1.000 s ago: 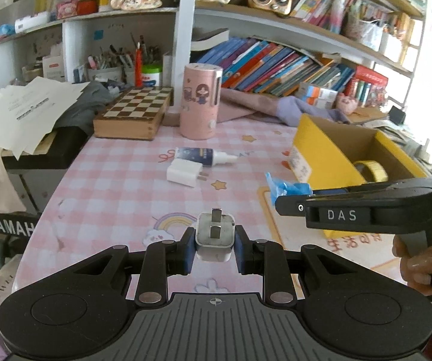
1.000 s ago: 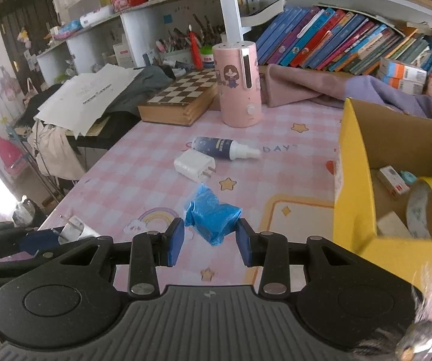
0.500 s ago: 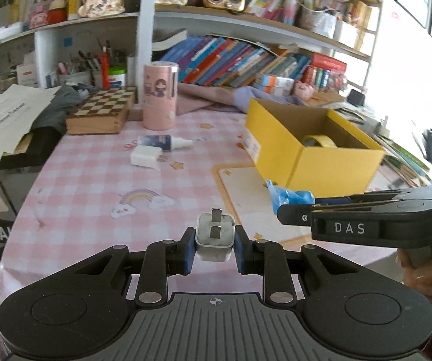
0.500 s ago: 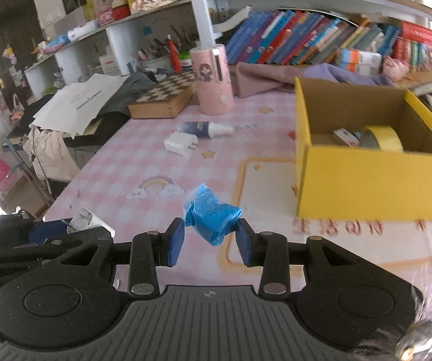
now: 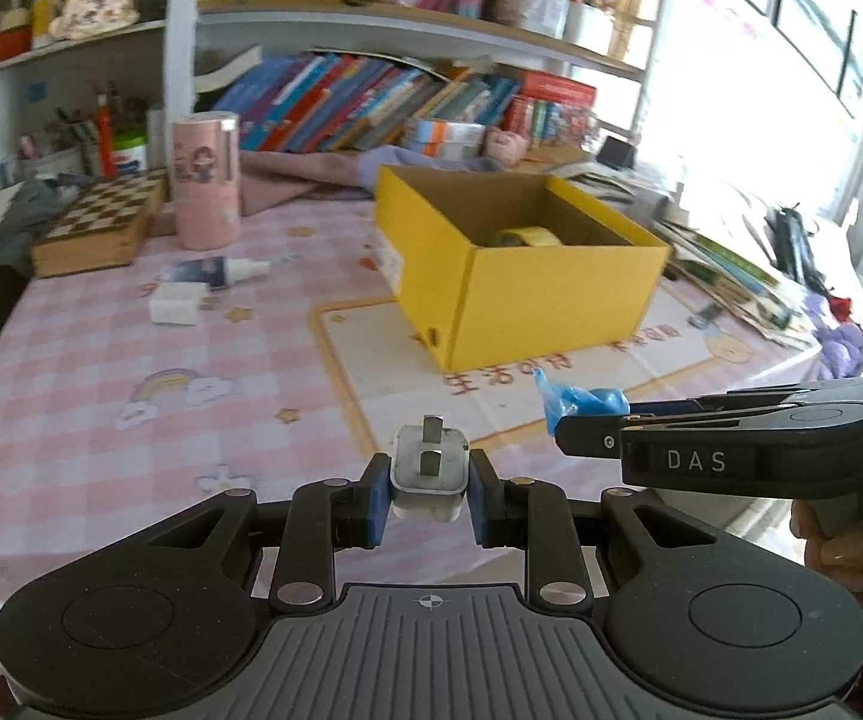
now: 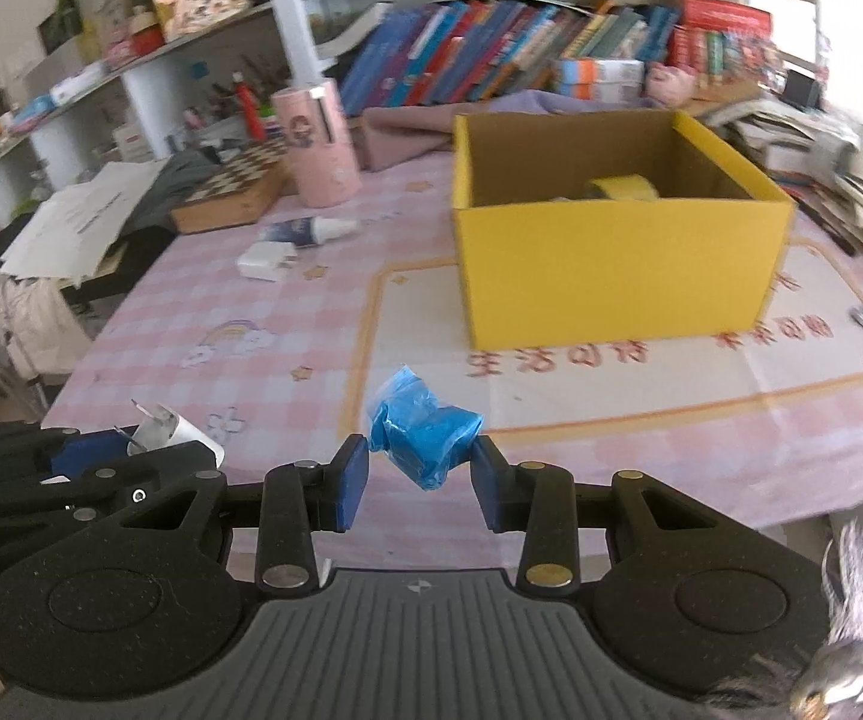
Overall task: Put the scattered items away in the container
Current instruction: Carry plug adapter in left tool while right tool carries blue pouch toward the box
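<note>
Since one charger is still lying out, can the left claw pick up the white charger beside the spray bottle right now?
Probably not: the left claw is shut on a white plug adapter, so nothing more fits. The white charger lies unobstructed on the table.

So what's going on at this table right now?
A person is tidying with a handheld gripper in each hand. The left gripper is shut on a white plug adapter, the right gripper on a crumpled blue wrapper. Both are held above the table, short of the yellow box, which holds a tape roll. A small bottle and another white charger lie on the pink tablecloth.
</note>
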